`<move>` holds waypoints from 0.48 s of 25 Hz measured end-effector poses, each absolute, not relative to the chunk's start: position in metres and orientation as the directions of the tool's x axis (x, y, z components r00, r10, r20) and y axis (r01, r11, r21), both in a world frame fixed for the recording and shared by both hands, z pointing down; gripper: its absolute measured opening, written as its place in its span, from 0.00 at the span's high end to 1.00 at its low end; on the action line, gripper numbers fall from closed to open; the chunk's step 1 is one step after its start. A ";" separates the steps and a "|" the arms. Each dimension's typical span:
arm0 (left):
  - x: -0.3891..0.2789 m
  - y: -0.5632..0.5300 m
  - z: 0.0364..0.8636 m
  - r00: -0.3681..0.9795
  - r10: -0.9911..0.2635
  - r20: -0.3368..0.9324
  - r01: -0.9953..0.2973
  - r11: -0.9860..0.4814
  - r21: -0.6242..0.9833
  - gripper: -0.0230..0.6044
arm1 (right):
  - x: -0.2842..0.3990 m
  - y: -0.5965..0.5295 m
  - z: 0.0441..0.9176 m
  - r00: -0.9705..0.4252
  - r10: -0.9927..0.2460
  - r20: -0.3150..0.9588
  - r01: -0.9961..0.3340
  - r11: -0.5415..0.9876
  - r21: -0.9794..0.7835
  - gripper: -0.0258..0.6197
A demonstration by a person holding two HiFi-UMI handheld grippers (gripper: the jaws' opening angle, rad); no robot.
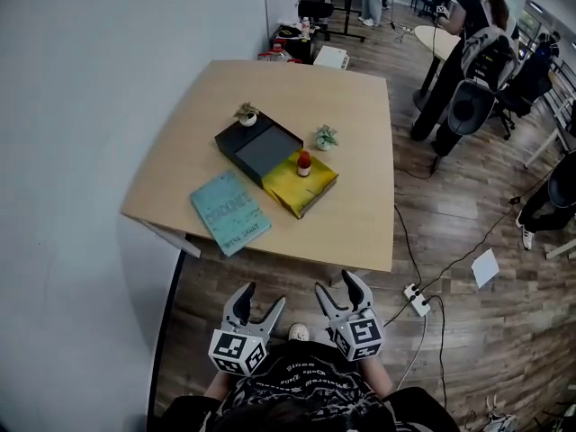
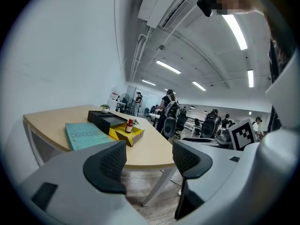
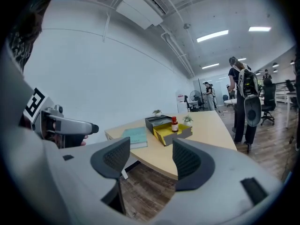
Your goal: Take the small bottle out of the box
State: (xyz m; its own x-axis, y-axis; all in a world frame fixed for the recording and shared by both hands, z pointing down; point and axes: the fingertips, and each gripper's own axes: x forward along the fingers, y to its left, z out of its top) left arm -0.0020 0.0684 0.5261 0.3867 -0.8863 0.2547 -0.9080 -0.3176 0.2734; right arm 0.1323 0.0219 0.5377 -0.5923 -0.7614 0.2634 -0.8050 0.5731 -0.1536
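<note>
A small brown bottle [image 1: 304, 164] with a red cap stands upright in the yellow-lined box [image 1: 301, 184] on the wooden table [image 1: 360, 151]. The box's black lid [image 1: 258, 146] lies beside it, to the left. The bottle [image 2: 129, 125] and yellow box [image 2: 125, 135] show small in the left gripper view, and the bottle [image 3: 174, 124] shows far off in the right gripper view. My left gripper [image 1: 256, 305] and right gripper [image 1: 335, 292] are both open and empty, held close to the body, well short of the table's near edge.
A teal book [image 1: 229, 211] lies at the table's near left. Two small potted plants [image 1: 247, 113] [image 1: 326, 137] stand by the box. A power strip [image 1: 416, 299] and cables lie on the floor at right. People and office chairs [image 1: 472, 97] fill the far right.
</note>
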 end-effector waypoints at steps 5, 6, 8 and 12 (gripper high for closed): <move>0.007 0.053 0.532 0.373 -0.890 0.263 -0.910 -0.296 0.291 0.46 | 0.138 0.012 0.550 -0.610 -0.736 0.293 -0.790 0.590 -0.163 0.51; 0.008 0.052 0.533 0.372 -0.889 0.267 -0.909 -0.291 0.299 0.46 | 0.139 0.013 0.553 -0.615 -0.729 0.300 -0.786 0.594 -0.170 0.52; 0.010 0.049 0.534 0.372 -0.886 0.276 -0.909 -0.287 0.303 0.46 | 0.138 0.014 0.557 -0.622 -0.716 0.316 -0.780 0.599 -0.179 0.53; 0.010 0.040 0.537 0.378 -0.877 0.296 -0.915 -0.307 0.261 0.46 | 0.137 0.009 0.562 -0.620 -0.712 0.330 -0.782 0.596 -0.181 0.54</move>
